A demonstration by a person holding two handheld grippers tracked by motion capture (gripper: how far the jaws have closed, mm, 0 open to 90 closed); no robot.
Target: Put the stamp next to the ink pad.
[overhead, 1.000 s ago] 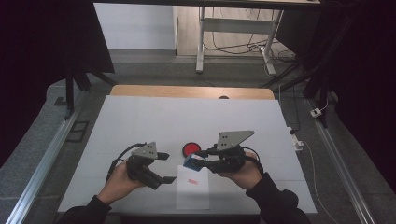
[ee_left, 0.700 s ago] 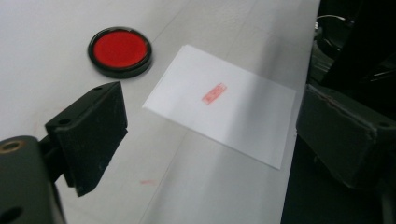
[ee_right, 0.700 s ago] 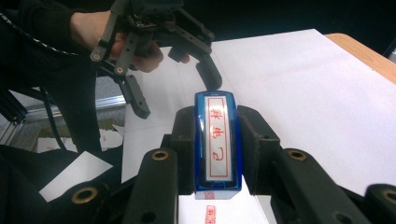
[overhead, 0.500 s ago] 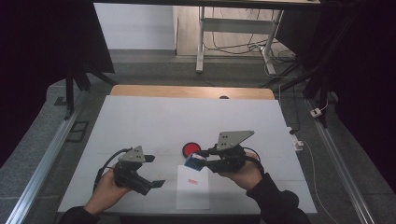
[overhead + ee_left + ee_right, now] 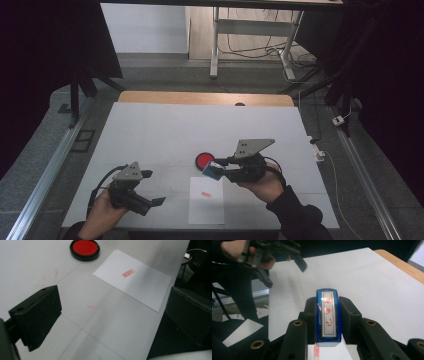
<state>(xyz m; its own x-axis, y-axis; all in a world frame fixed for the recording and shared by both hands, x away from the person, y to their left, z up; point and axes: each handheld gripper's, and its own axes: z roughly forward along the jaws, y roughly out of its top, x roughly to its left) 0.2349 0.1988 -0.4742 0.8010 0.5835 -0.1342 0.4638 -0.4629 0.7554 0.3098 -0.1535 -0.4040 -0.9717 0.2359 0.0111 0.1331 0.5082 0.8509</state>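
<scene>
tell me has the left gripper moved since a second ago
Yes. In the high view the left gripper has drawn away from the sheet of paper, leftward and toward the table's near edge; its jaws have just been opening, nothing between them.

1 stamp (image 5: pixel 328 317), 1 ink pad (image 5: pixel 204 160), 1 paper (image 5: pixel 207 201).

Place: we read this as a lab or test room set up for recording.
Counter (image 5: pixel 165 130): white, wooden far edge, nearly bare.
Surroundings: we see dark curtains (image 5: pixel 45 60), metal floor rails (image 5: pixel 45 170), grey carpet.
Background: a desk frame (image 5: pixel 250 40) with loose cables (image 5: pixel 240 47) beneath.
</scene>
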